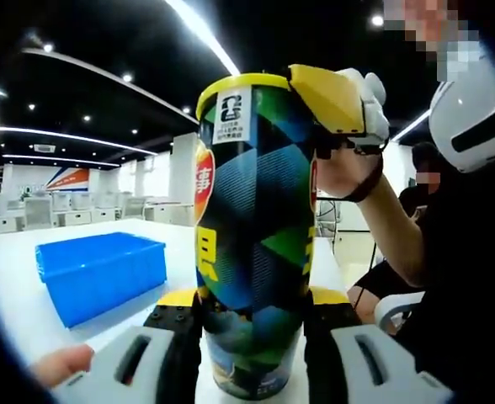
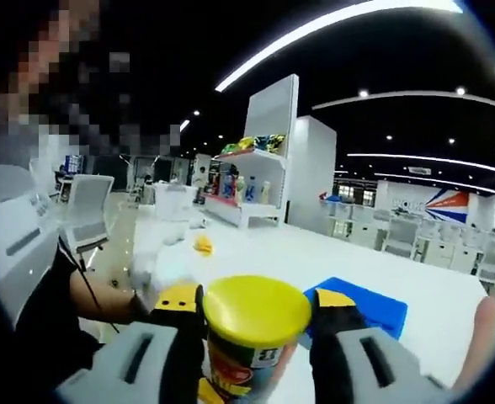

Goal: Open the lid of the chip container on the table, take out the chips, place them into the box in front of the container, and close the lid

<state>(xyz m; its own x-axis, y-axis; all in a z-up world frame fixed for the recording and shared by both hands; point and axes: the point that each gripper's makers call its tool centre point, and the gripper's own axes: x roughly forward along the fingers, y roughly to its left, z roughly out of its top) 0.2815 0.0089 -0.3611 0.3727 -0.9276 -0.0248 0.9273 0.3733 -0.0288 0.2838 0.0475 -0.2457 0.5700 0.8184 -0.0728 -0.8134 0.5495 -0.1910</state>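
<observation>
Bracing the chip can (image 1: 252,244) upright on the counter (image 1: 12,286), the left gripper (image 1: 252,324) clamps its fingers around the body, while the right gripper (image 2: 254,316) pinches the yellow lid (image 2: 256,307) to pry it off (blue box (image 1: 100,271) waits nearby).

Dark ceiling (image 2: 146,42), light strips (image 1: 201,34), white desks (image 2: 399,236)

Left gripper (image 1: 252,324) clamped low, right gripper (image 2: 252,316) clamped at top
</observation>
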